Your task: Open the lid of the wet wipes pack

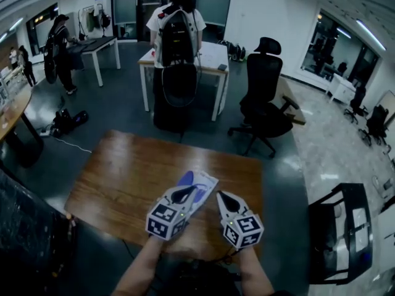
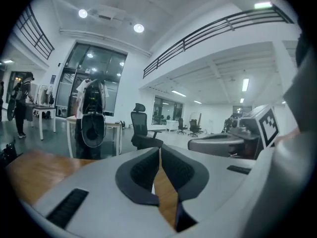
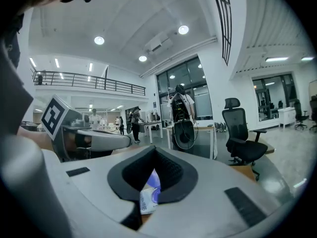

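The wet wipes pack (image 1: 202, 180), white with a blue patch, lies on the wooden table (image 1: 123, 177) near its front edge. Its lid cannot be made out. My left gripper (image 1: 194, 190) hangs above the pack's near end with its jaws shut; in the left gripper view (image 2: 159, 151) only table wood shows through the slit below the tips. My right gripper (image 1: 219, 194) is just right of the pack, also shut. In the right gripper view (image 3: 155, 151) the pack (image 3: 149, 195) shows below and beyond the closed tips, not gripped.
A person with a backpack (image 1: 177, 32) stands at a white table (image 1: 213, 57) behind mine. A black office chair (image 1: 265, 97) is at the back right, a dark cart (image 1: 339, 227) at the right. Another person (image 1: 60, 48) and a bag on the floor (image 1: 68, 121) are at the left.
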Available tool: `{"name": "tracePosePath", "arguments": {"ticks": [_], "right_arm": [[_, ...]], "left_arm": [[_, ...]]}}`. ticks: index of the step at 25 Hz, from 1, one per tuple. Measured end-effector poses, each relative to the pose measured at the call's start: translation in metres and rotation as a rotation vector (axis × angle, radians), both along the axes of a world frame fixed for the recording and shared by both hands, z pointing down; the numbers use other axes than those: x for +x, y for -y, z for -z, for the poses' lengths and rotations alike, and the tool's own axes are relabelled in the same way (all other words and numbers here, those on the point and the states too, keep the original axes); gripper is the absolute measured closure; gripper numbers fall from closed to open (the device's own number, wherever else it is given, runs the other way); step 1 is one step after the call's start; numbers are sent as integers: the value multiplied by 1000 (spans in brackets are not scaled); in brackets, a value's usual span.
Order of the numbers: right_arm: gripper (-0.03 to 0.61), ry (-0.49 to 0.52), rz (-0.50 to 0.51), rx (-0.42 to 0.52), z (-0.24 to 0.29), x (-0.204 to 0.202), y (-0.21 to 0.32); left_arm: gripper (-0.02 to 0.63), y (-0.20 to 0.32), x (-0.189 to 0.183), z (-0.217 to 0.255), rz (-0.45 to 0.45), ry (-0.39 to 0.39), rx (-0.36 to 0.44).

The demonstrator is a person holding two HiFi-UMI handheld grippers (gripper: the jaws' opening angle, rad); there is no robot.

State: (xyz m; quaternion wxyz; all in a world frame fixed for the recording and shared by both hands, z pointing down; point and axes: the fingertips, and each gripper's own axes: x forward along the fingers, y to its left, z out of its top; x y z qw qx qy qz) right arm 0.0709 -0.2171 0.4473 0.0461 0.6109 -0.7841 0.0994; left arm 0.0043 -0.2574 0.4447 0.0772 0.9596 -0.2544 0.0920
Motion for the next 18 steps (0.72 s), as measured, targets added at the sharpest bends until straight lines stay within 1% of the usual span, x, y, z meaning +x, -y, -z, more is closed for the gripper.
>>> {"name": "tracePosePath", "arguments": {"ticks": [4,10,13,16,18], "right_arm": [[568,-5,-17,44,20,-1,-13],[568,-3,-20,95,44,-2,-34],[568,-6,-6,113,50,-3,-42],[568,0,8,127,57,1,-50],[568,10,25,141,62,4,-56]], "left_arm": [[597,-19,4,15,-32,-41,10],[597,-47,7,27,-56,-53,38],[597,-59,7,27,-60,-30,47],[597,-68,10,25,-41,3,63],[597,-75,12,27,-26,8,68]]}}
